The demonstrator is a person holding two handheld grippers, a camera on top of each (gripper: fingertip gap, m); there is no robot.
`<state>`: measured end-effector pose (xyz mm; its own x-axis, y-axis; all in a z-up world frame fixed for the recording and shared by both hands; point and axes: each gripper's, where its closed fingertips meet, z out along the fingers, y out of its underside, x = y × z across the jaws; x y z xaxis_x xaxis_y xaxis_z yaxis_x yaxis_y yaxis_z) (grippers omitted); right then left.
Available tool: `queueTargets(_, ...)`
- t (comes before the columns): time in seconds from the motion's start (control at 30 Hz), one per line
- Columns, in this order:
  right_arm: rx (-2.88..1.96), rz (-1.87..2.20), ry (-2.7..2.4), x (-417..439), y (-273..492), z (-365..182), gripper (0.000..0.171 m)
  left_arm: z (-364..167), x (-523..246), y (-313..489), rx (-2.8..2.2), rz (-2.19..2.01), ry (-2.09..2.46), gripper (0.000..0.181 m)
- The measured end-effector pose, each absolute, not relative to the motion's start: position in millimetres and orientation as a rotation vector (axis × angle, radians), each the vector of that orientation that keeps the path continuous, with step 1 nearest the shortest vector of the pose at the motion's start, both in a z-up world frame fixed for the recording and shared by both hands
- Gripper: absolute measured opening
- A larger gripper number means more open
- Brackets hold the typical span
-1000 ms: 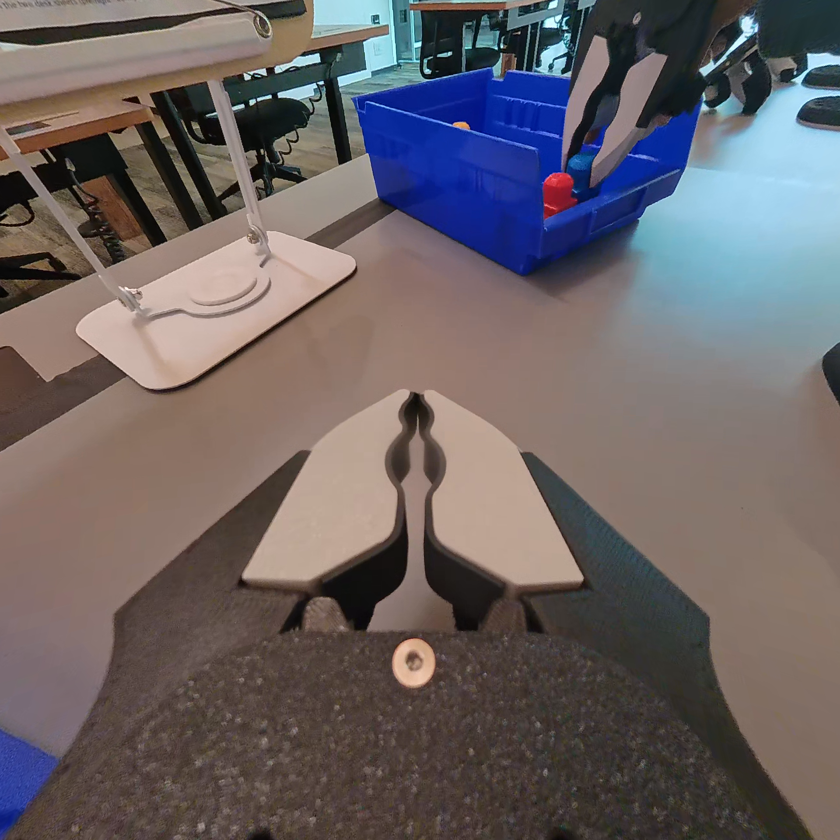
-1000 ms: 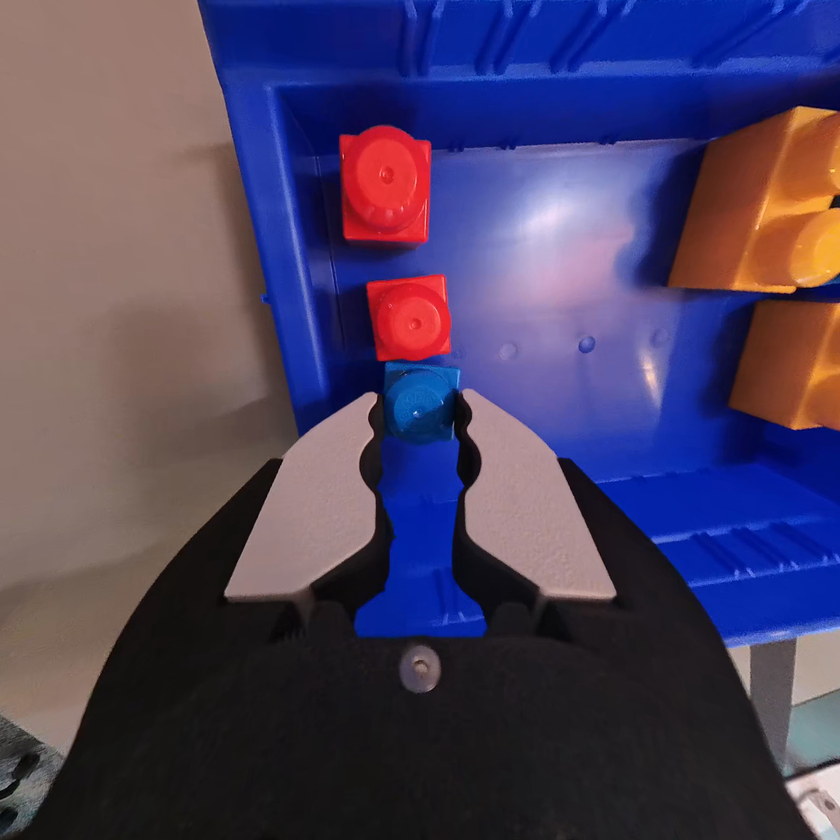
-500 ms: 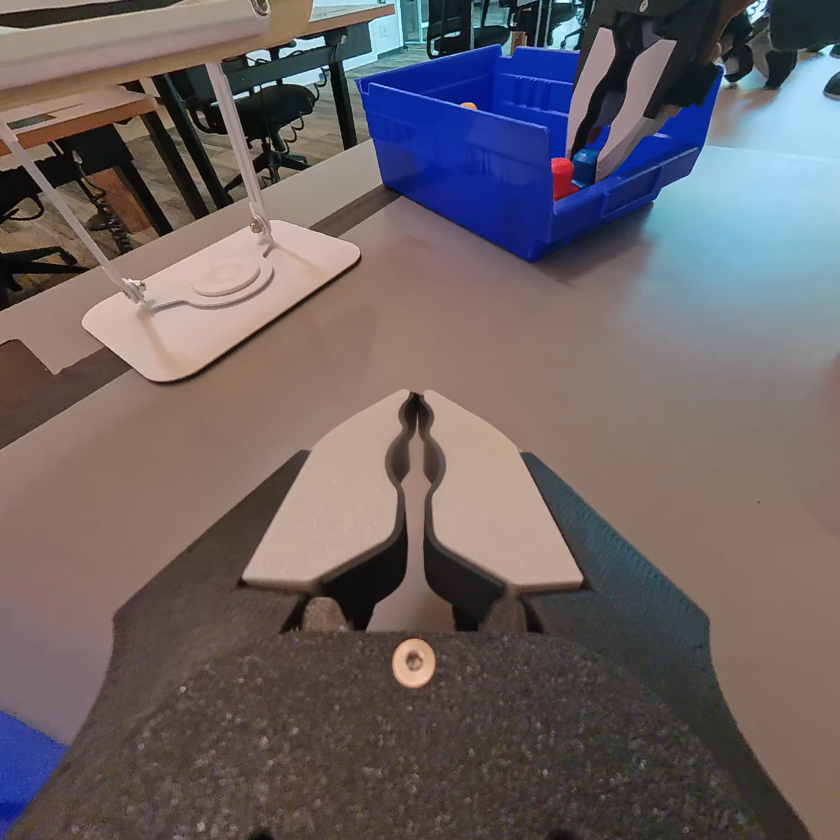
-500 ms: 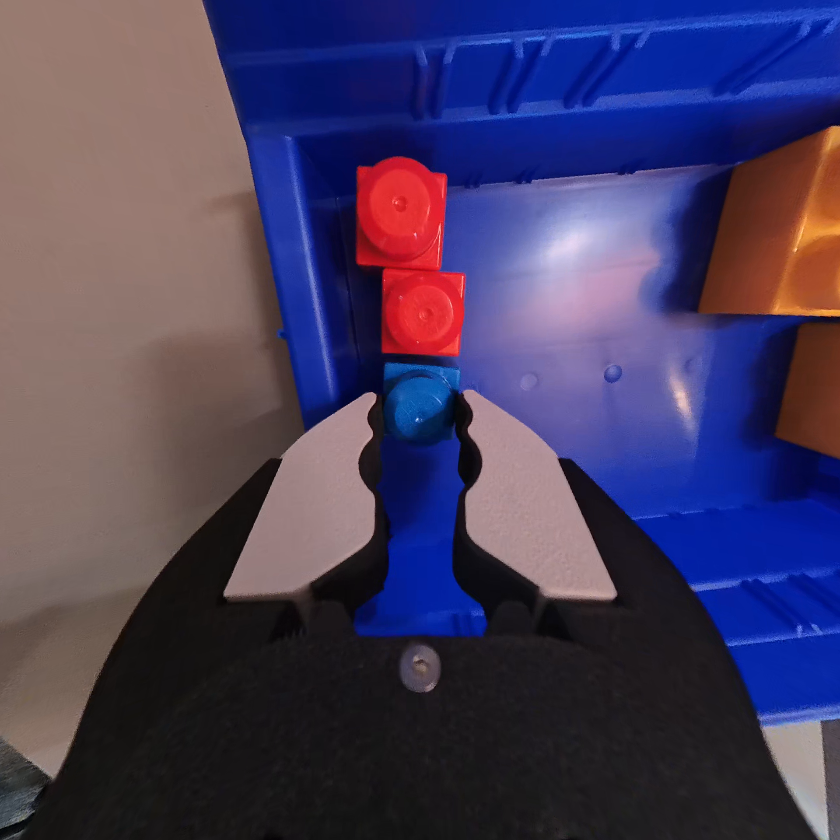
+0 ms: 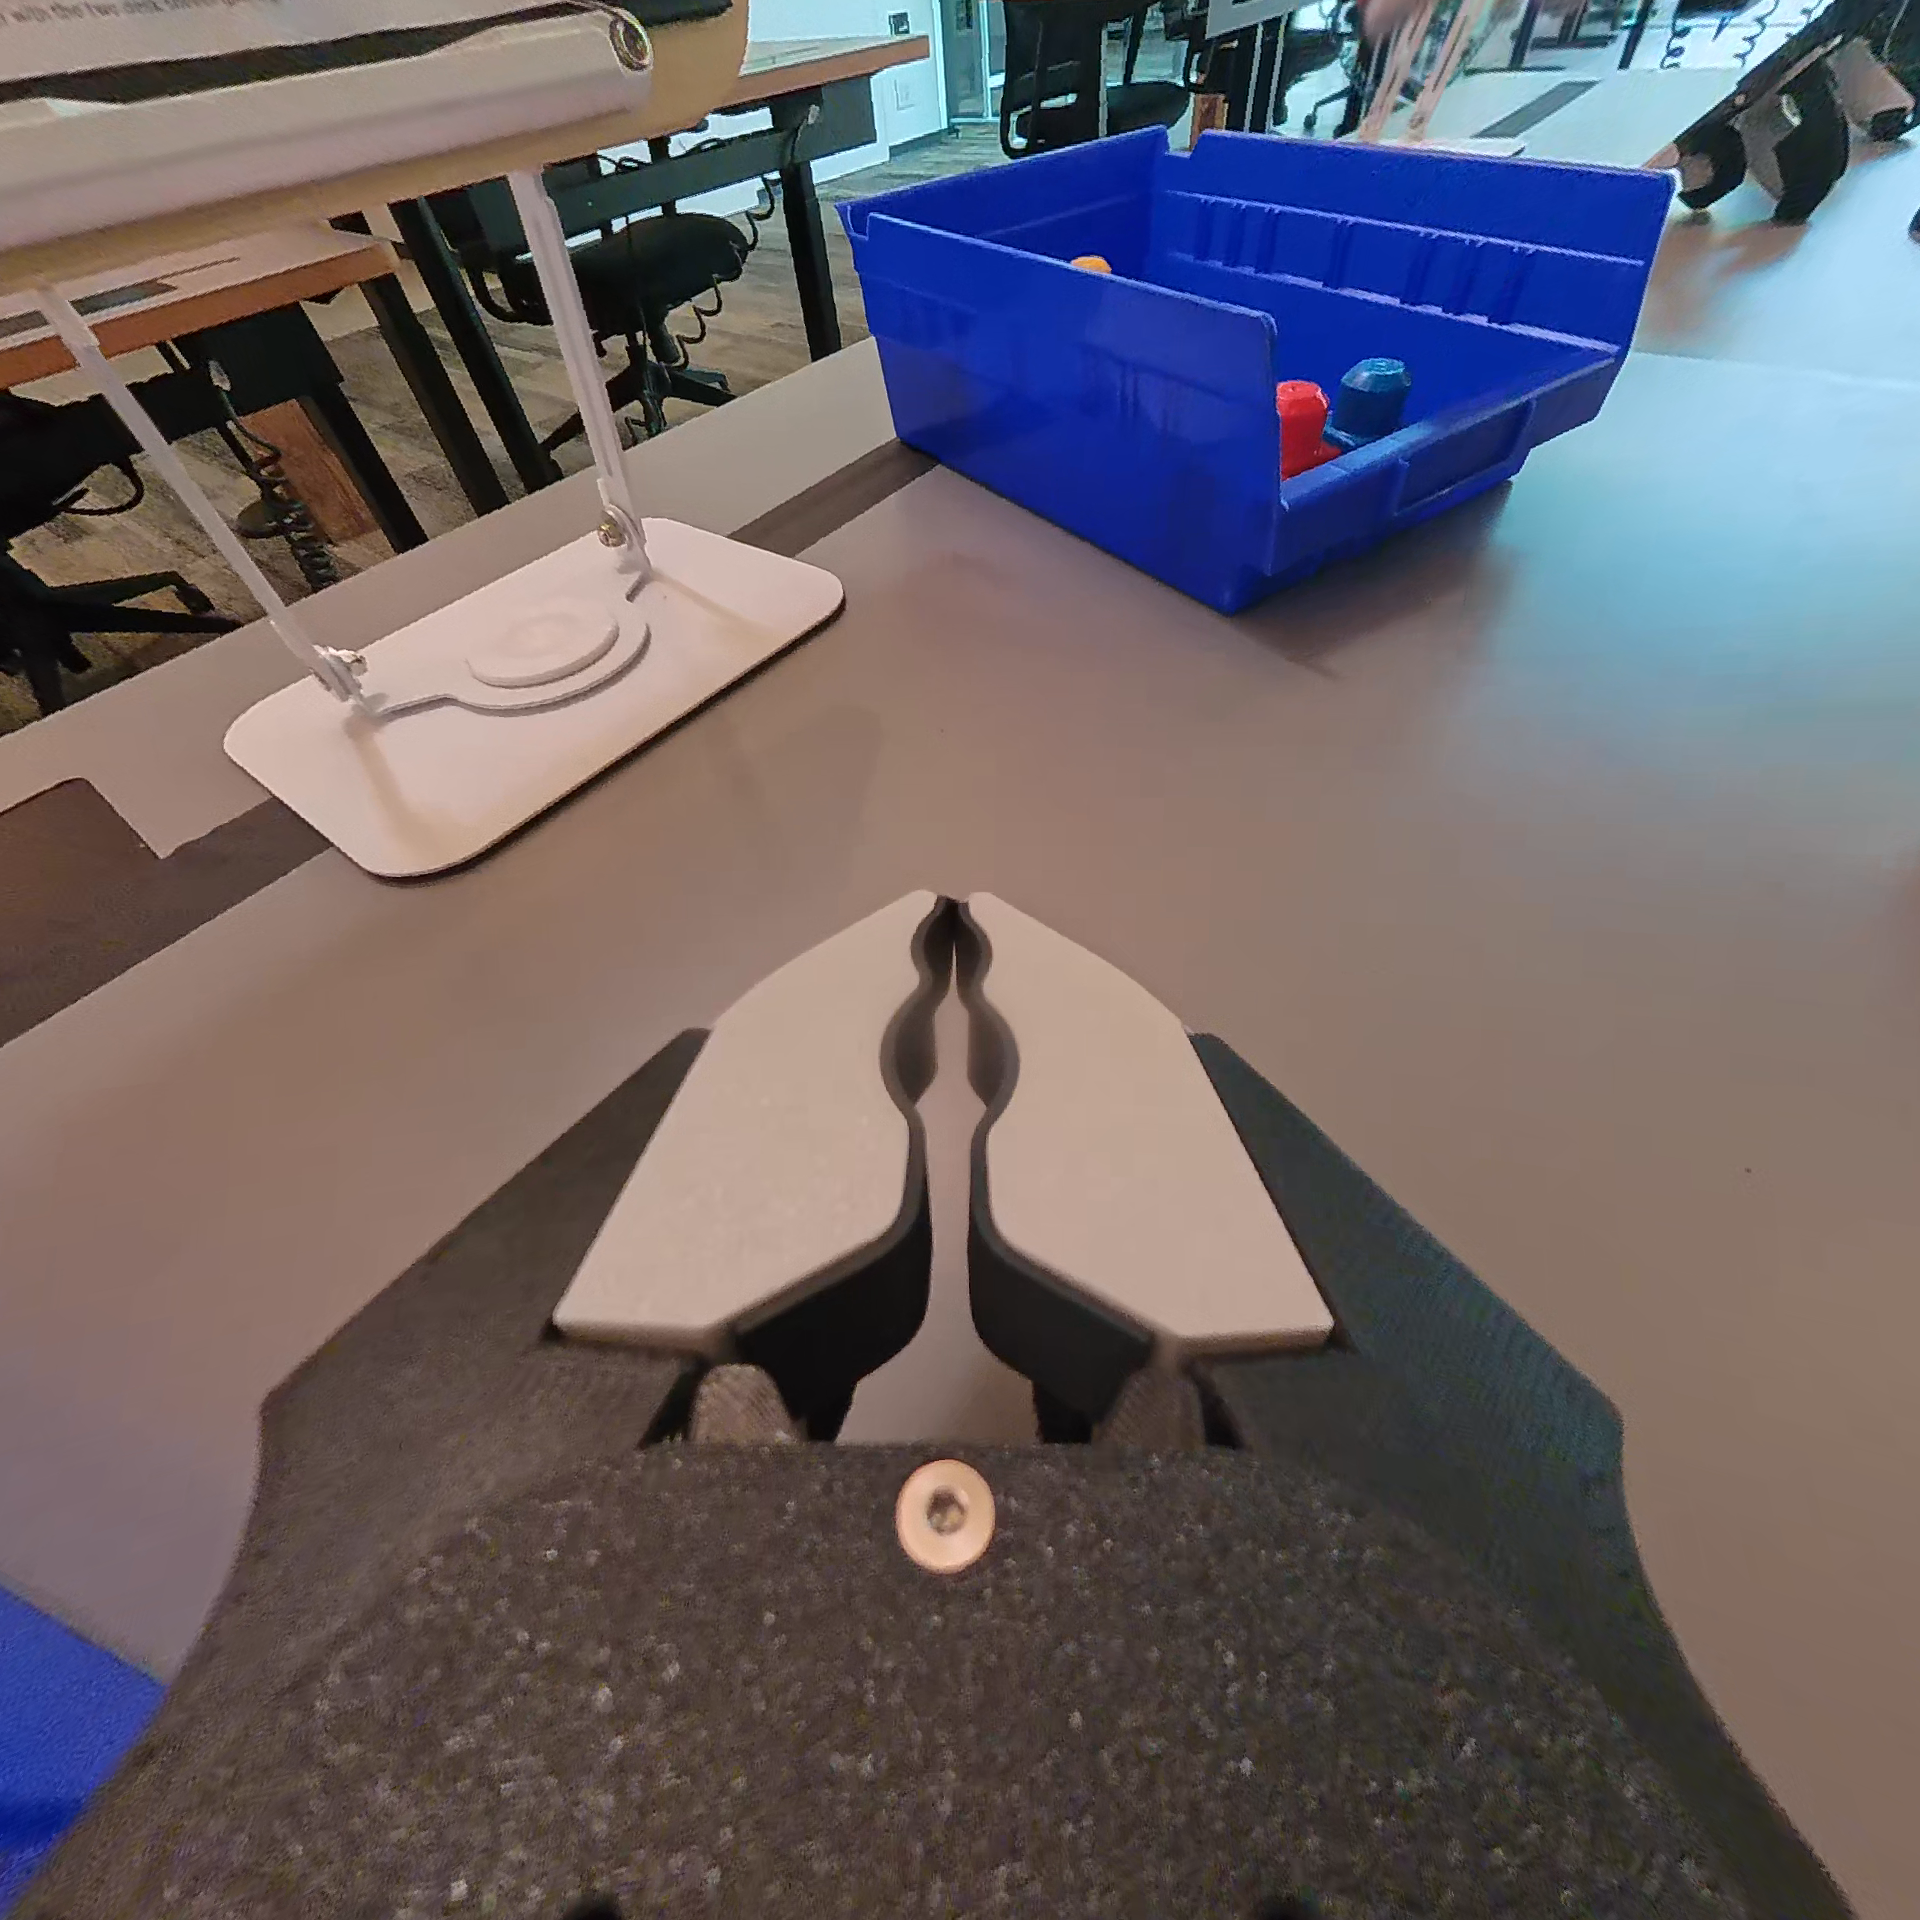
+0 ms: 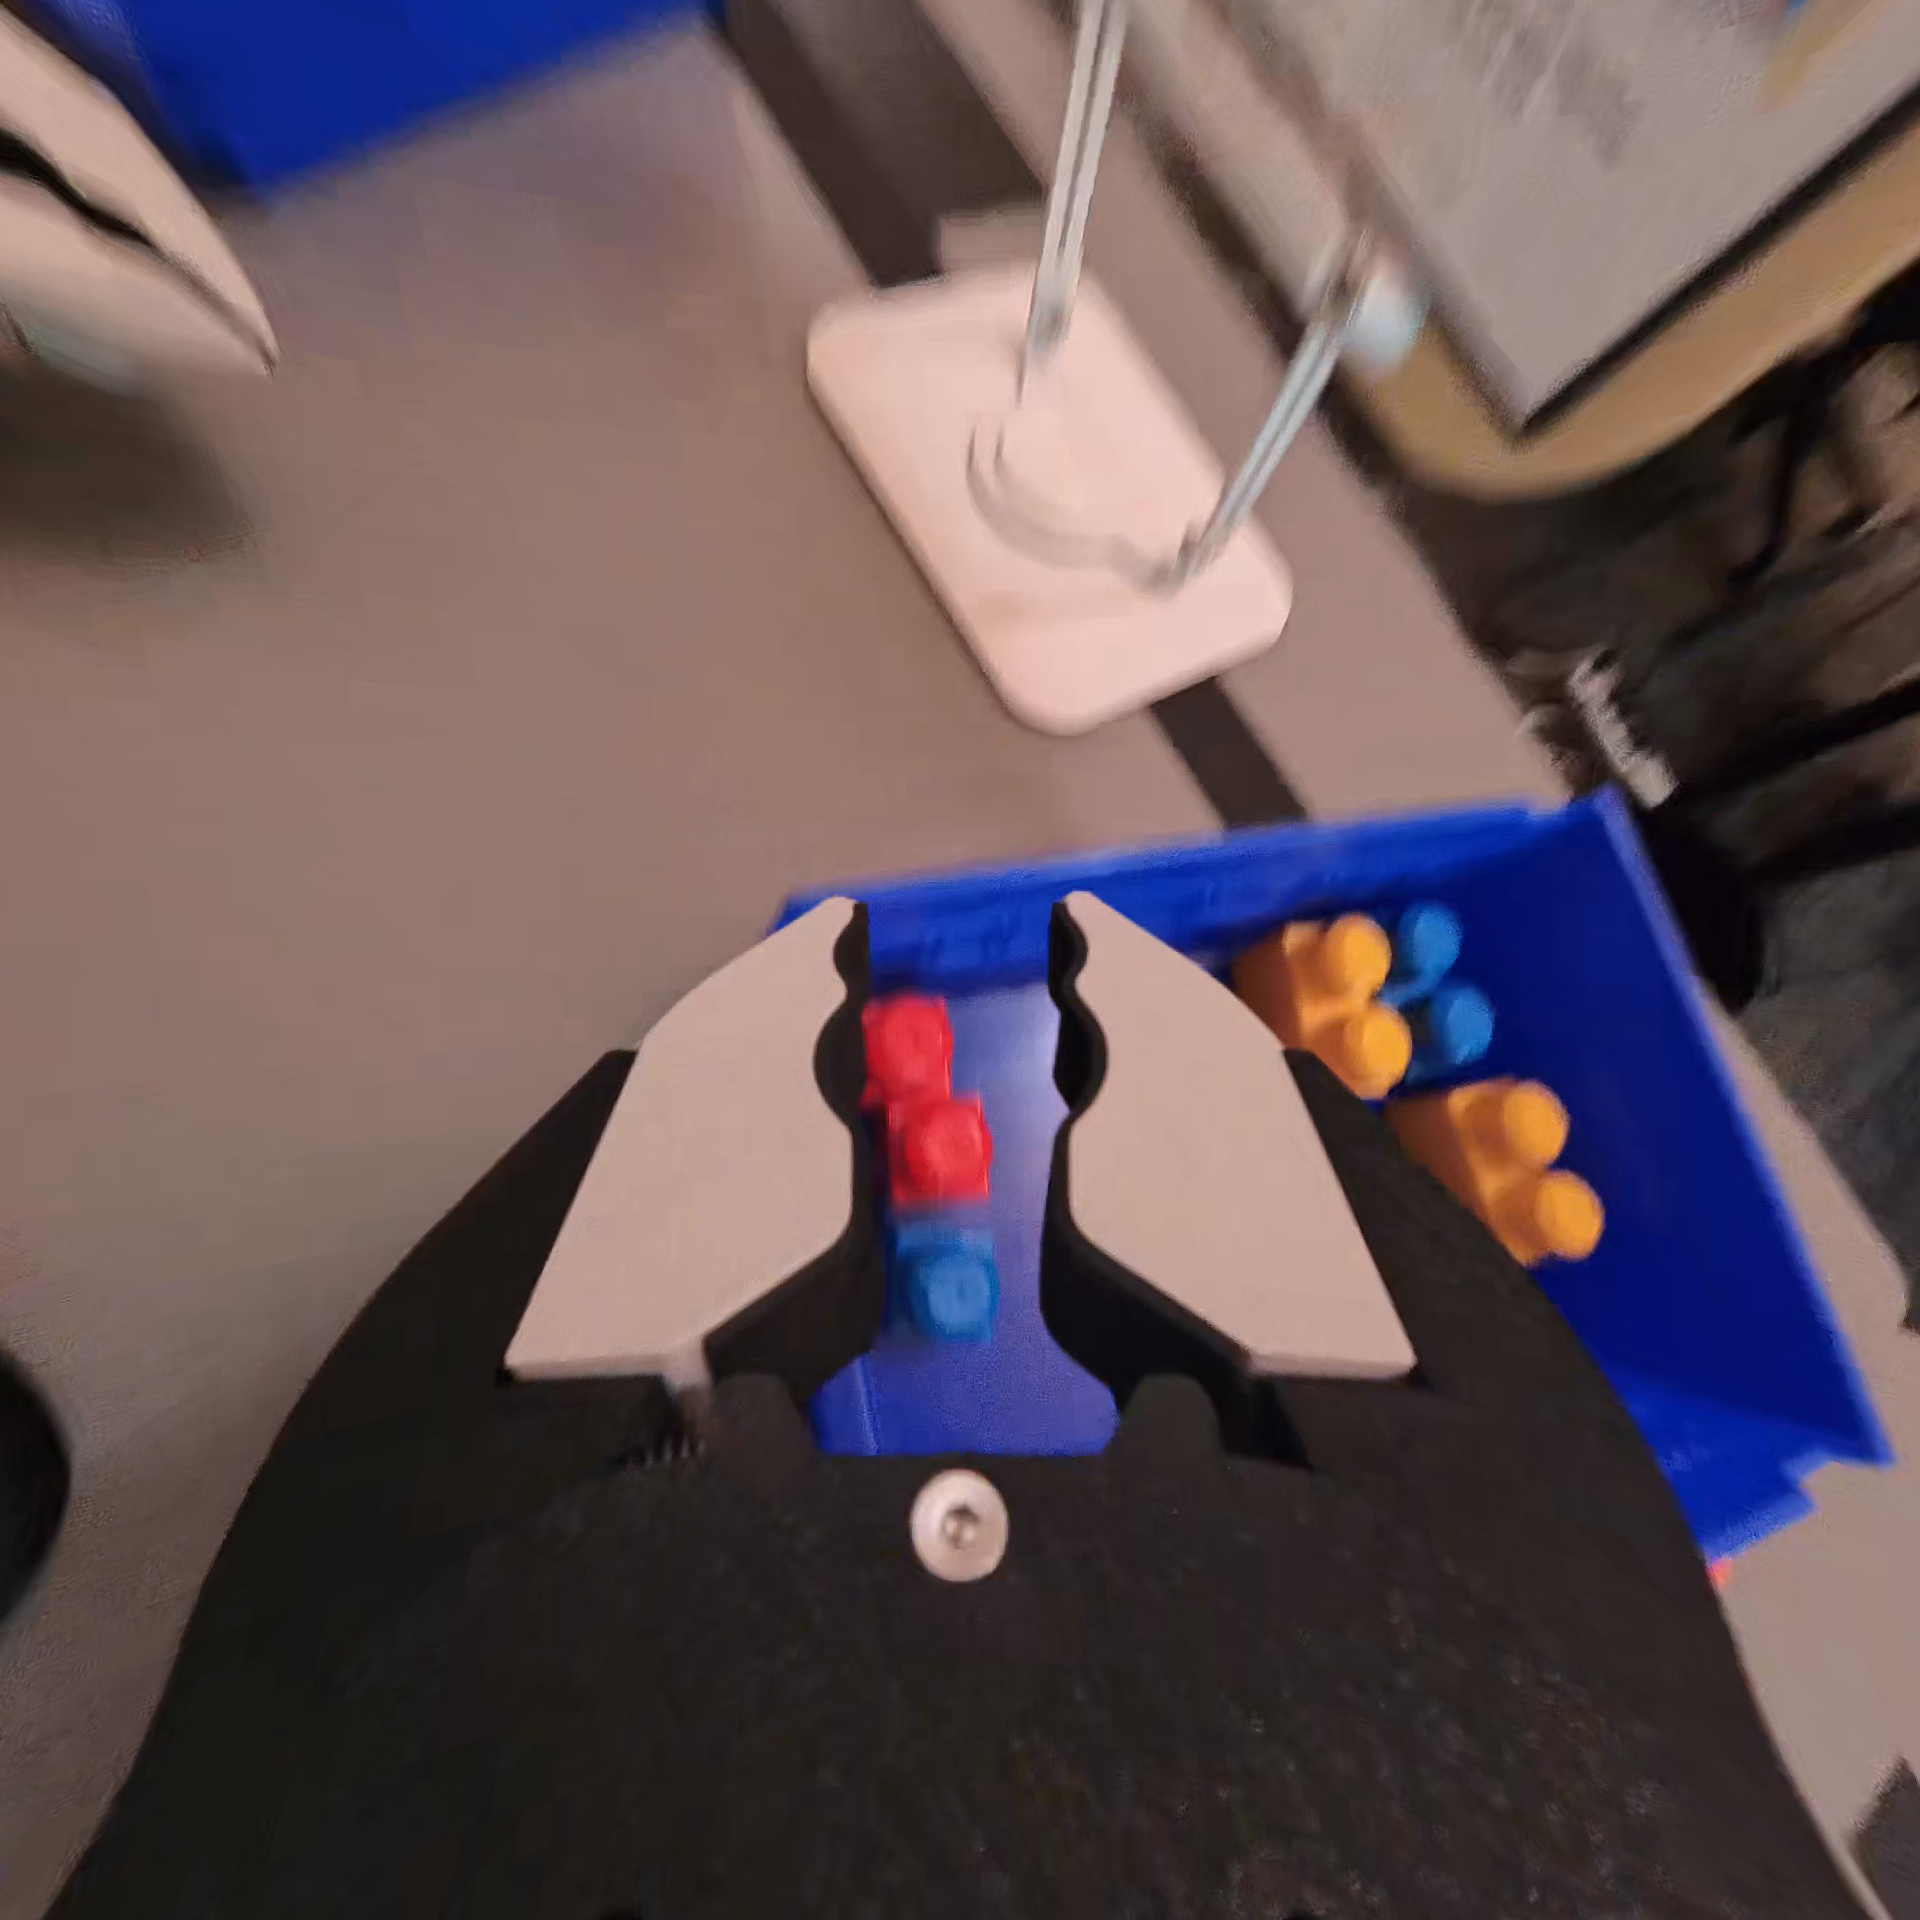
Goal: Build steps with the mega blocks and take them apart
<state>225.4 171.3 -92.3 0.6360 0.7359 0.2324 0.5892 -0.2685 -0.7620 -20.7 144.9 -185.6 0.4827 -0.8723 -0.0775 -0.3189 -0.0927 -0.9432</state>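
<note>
Although the right wrist view is smeared with motion, the relation that matters reads clearly enough: the right tool (image 6: pixel 954 920) hangs above the blue bin (image 6: pixel 1714 1143) with its jaws parted and nothing between them, and the blocks it would reach for show through the gap, lower centre of that frame. Three single-stud blocks lie in a row along the bin's left wall — a red block (image 6: pixel 906 1044) farthest up the frame, a second red block (image 6: pixel 940 1148) below it, and a small blue block (image 6: pixel 945 1291) nearest the tool's base. That row runs roughly along the tool's own long axis, so the likely next move is a straight drop, not a sideways reach. To the right in the bin sit the orange blocks (image 6: pixel 1330 1003) with two more blue pieces (image 6: pixel 1444 987) beside them.

The left tool (image 5: pixel 951 909) rests low over the grey bench (image 5: pixel 1455 831), tips closed together and empty. From its view the bin stands well apart at the upper right, past the white stand base (image 5: pixel 520 707). The right tool is plainly the nearer one; no block is yet on the bench, so the building looks not yet begun.
</note>
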Motion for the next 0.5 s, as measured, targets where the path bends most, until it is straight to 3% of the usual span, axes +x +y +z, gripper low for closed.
queueTargets(0.23,-1.612,0.275,-0.650,161.3,171.2,-22.5,0.016,-174.1,-27.2,150.7,-1.624,-0.630,0.964,0.000)
queueTargets(0.4,-1.518,0.309,-0.409,139.9,164.2,-27.6,0.000,-170.8,-31.5,155.7,-1.609,-0.611,0.931,0.000)
queueTargets(0.5,-1.510,0.305,-0.380,126.8,167.7,-48.1,0.000,-168.2,-33.6,157.2,-1.600,-0.606,0.915,0.000)
